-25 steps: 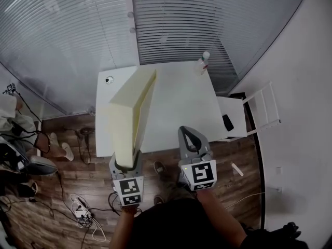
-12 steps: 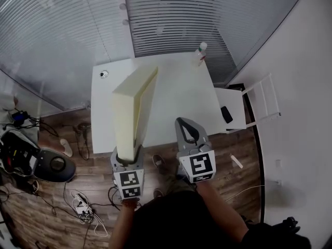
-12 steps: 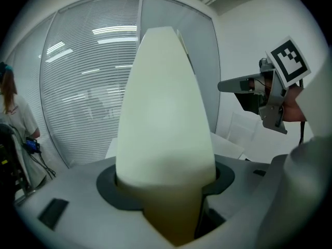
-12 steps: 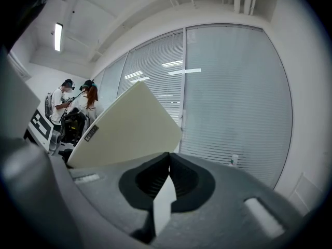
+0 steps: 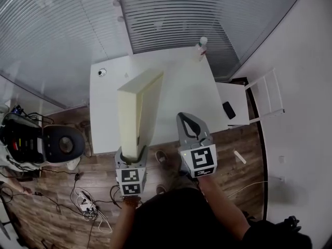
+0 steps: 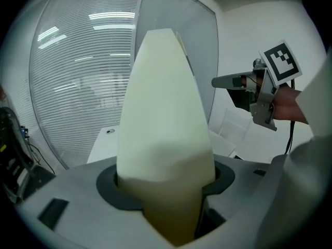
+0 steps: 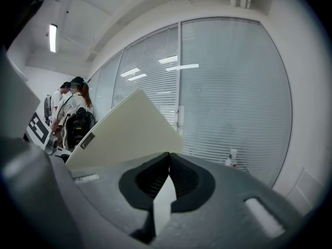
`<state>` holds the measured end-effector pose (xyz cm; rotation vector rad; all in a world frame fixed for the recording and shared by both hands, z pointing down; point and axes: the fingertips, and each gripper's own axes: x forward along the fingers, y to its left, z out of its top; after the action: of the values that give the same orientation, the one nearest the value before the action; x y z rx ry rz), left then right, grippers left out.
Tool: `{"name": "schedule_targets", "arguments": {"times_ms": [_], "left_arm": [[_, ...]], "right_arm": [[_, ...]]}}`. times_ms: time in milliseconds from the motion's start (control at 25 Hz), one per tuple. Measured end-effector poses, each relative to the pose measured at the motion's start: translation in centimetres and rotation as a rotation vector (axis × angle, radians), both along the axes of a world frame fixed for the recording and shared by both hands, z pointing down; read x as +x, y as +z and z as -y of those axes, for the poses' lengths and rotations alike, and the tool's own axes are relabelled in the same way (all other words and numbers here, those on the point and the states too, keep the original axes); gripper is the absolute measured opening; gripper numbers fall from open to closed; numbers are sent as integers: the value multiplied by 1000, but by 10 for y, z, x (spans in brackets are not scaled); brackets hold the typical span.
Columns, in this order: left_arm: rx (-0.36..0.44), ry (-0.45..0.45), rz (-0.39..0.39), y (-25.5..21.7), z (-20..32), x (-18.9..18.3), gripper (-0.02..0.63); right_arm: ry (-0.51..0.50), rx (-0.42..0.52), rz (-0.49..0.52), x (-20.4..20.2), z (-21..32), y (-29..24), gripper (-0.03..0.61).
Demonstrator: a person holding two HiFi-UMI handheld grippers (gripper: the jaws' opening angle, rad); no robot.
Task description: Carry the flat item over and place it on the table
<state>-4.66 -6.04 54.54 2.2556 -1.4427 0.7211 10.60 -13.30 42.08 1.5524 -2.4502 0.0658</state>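
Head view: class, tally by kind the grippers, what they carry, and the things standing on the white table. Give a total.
Grippers: 2, left gripper and right gripper
Foam board: 1
Bottle: 1
Small round object: 1
Total: 5

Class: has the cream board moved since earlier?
Yes. The far end of the cream board, earlier level with the far edge of the table, now stops short.

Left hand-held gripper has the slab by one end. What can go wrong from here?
1. The left hand-held gripper clamps only the near end of the long slab; it may lever out of the jaws when lowered.
2. The right hand-held gripper is shut, off the slab: nothing steadies it.
3. Laid down long, it may knock the bottle at the table's far corner.
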Motion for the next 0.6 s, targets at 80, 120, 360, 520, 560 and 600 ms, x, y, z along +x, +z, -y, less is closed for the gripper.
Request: {"name": "schedule_targets", "arguments": {"times_ms": [80,120,360,520,560,600], "left_arm": [[-26,3,-1,8,4,0,288],[-42,2,-4,12,7,0,288],[-139,-50,-116,22,21,1,290],[-194,-59,-231,28,26,5,290],[-200,-61,-243,29,28,5,290],[-206,-63,-250,32,30,5,290]], "right_arm": [[4,-15,11,3,5,5,-2],[5,-23,15,5,7,7,-2],[14,-72,19,11,19,26,-2],[-4,-73,16,8,31,28,-2],[-9,-73,15,7,35,29,-2],[-13,-75,15,5,38,29,-2]]}}
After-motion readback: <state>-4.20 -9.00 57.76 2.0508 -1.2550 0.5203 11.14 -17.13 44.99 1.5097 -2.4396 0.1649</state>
